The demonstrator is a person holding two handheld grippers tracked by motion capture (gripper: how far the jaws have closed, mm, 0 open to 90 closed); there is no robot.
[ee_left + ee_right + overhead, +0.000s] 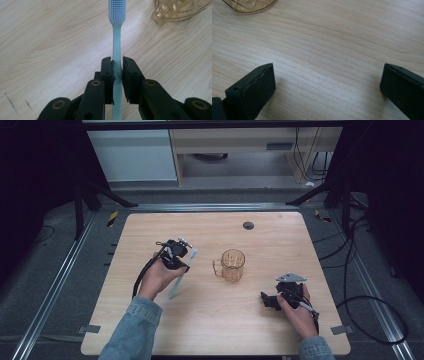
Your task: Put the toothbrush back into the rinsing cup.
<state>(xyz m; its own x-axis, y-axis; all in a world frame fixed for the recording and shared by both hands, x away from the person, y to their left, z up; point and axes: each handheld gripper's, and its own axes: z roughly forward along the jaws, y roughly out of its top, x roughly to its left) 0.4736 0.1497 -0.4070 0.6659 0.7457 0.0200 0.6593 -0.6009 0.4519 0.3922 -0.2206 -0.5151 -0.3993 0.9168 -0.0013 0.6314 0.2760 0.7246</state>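
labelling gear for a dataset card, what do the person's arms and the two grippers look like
Both forearms wear blue denim sleeves. The left gripper is black with a black cable trailing down along the wrist. The right gripper is black too, with a grey three-cornered plate on top and its own cable. Up close, the jaws are flat black blocks on linkage arms with brass-coloured pivot pins.

Wooden table (210, 320); grey floor (50, 285)
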